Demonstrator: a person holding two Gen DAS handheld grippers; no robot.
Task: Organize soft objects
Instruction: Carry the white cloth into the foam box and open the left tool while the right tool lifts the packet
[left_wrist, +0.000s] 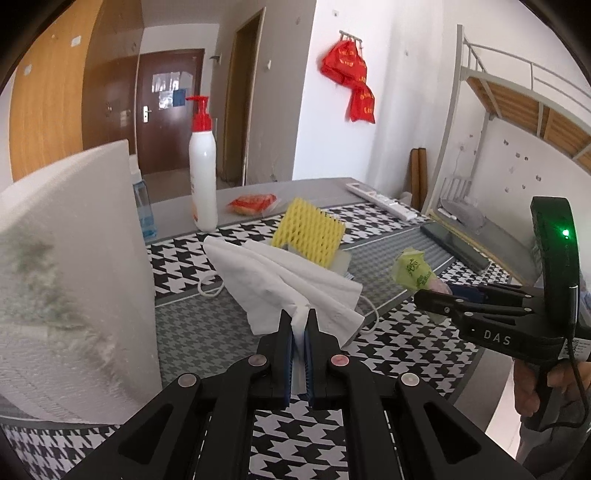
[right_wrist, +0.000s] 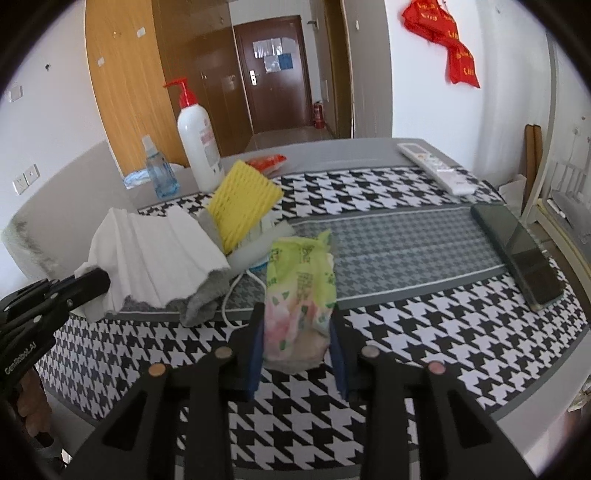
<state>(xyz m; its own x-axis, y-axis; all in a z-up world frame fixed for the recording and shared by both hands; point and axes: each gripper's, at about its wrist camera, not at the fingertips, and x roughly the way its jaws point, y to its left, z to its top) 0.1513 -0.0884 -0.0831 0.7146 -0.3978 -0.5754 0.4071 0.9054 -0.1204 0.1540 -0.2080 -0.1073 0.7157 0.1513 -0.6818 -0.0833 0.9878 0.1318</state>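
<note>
My left gripper (left_wrist: 300, 318) is shut on a white paper towel (left_wrist: 280, 280) and holds it above the houndstooth tablecloth (left_wrist: 388, 328). The towel also shows in the right wrist view (right_wrist: 155, 254), with the left gripper (right_wrist: 98, 282) at its left edge. My right gripper (right_wrist: 297, 328) is shut on a green tissue pack (right_wrist: 301, 295); in the left wrist view the right gripper (left_wrist: 428, 297) holds that pack (left_wrist: 412, 269) at the right. A yellow foam net (left_wrist: 308, 236) (right_wrist: 242, 206), a white sponge block (right_wrist: 258, 247) and a grey cloth (right_wrist: 201, 299) lie in a pile behind.
A white pump bottle (left_wrist: 203, 166) (right_wrist: 197, 146), a blue spray bottle (right_wrist: 160, 173), a red snack packet (left_wrist: 253, 203), a remote control (right_wrist: 436, 168), a dark phone (right_wrist: 522, 254) and a white cable (right_wrist: 236, 291) are on the table. A white foam sheet (left_wrist: 74, 280) stands close at left.
</note>
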